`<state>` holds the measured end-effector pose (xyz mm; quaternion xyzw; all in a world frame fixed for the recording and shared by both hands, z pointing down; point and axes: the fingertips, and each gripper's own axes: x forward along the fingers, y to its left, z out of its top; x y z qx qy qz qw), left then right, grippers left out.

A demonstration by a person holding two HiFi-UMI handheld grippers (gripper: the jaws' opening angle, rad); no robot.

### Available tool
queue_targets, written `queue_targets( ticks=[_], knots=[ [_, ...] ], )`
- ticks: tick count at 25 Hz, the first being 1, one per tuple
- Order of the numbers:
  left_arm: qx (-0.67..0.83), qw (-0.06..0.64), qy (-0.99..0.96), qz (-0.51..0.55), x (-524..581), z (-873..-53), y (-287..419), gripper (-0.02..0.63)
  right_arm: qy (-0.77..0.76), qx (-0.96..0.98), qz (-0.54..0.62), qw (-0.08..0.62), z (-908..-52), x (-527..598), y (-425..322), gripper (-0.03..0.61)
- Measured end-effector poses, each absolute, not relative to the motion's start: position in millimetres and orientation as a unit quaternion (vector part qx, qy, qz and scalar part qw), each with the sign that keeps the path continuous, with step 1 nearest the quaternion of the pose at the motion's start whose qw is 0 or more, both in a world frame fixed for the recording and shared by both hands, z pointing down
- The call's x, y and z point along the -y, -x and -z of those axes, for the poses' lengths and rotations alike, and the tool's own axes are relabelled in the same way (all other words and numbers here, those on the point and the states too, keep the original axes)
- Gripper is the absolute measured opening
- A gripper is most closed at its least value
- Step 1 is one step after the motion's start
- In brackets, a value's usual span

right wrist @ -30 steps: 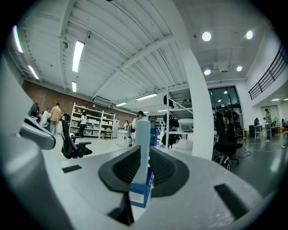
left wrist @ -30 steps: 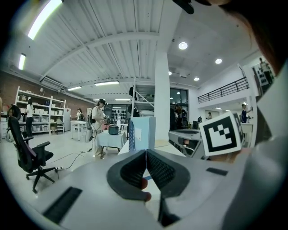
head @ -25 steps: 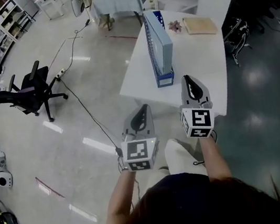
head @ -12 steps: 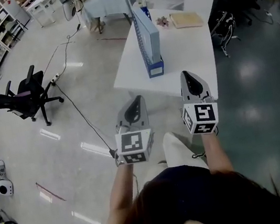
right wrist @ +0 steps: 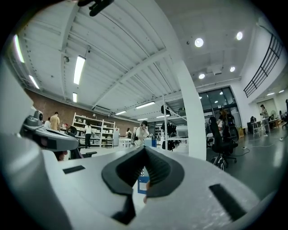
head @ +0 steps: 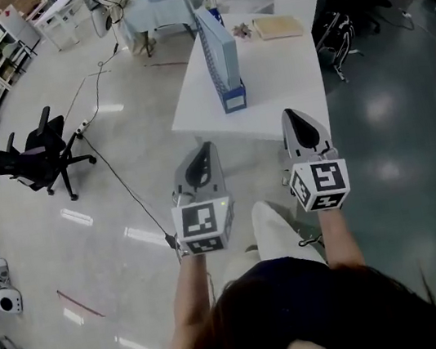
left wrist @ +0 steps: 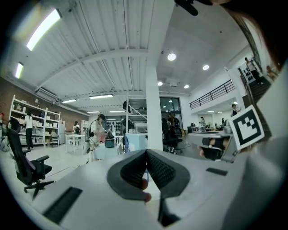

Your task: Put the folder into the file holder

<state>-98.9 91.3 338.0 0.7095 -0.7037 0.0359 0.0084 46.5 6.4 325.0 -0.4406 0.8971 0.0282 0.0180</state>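
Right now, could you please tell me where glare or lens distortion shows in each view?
Head view: lamp glare streaks the glossy floor, and the white table looks washed out. Left gripper view: fisheye with black corners, bowing the ceiling. Right gripper view: same fisheye; the strip light blooms.

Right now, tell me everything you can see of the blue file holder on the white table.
The file holder is a tall, narrow blue box standing upright near the left edge of the white table. Its long side looks pale blue, its short near end darker blue. Only the table touches it. What it holds cannot be seen.
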Motion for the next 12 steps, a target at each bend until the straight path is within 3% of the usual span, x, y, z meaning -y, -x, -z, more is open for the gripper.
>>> queue_targets(
  ticks=[12],
  knots=[
    [0.712, -0.008, -0.701, -0.028, -120, -324, 88, 0.006, 0.443, -0.896, -0.027, 0.014, -321, -42, -67, 0.002]
  ],
)
